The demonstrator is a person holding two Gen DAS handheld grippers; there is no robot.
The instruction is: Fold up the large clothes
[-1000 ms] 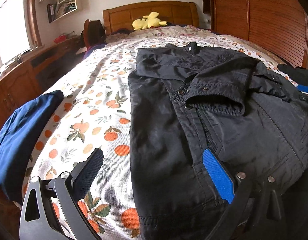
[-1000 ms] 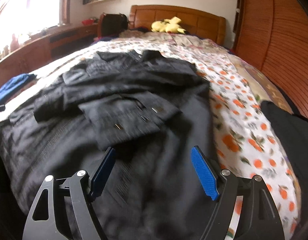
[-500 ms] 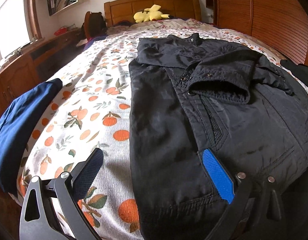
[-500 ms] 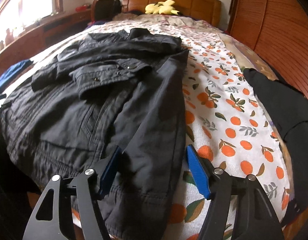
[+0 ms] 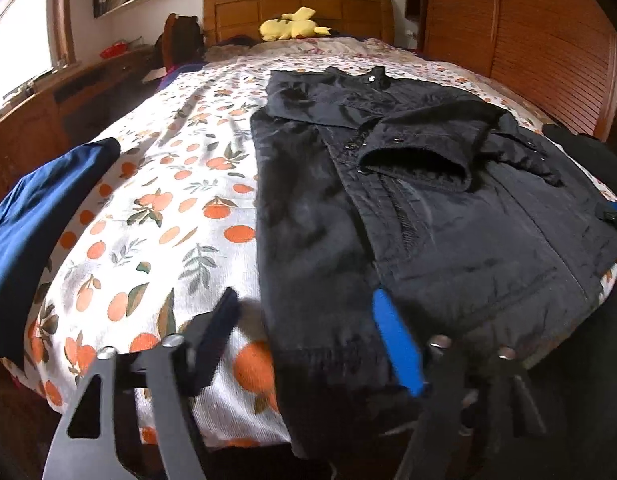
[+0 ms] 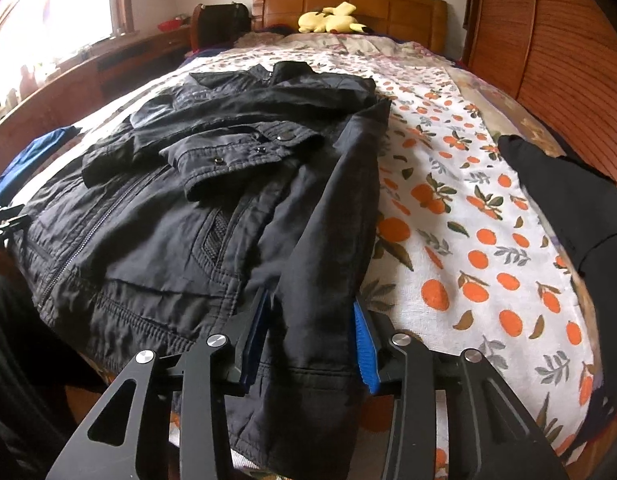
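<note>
A black jacket [image 5: 448, 232] lies front up on the bed, collar toward the headboard, with both sleeves folded across its chest. My left gripper [image 5: 308, 332] sits at the jacket's bottom left corner. Its jaws are closing with the hem edge between them, and the left finger [image 5: 216, 340] is still over bare sheet, clear of the cloth. My right gripper [image 6: 310, 340] straddles the bottom right corner of the jacket [image 6: 212, 208]. Those jaws are closing too; the hem fills the gap between the blue pads but does not look pinched.
The bed [image 5: 180, 200] has a white sheet printed with oranges. A folded navy garment [image 5: 36, 220] lies at its left edge, a black garment [image 6: 568, 208] at its right edge. A yellow plush toy [image 6: 332, 18] rests by the wooden headboard. A wooden wardrobe [image 6: 568, 60] flanks the right side.
Both pairs of jaws have narrowed. My right gripper slid right from over the jacket's front to its bottom right corner. My left gripper stayed at the bottom left hem.
</note>
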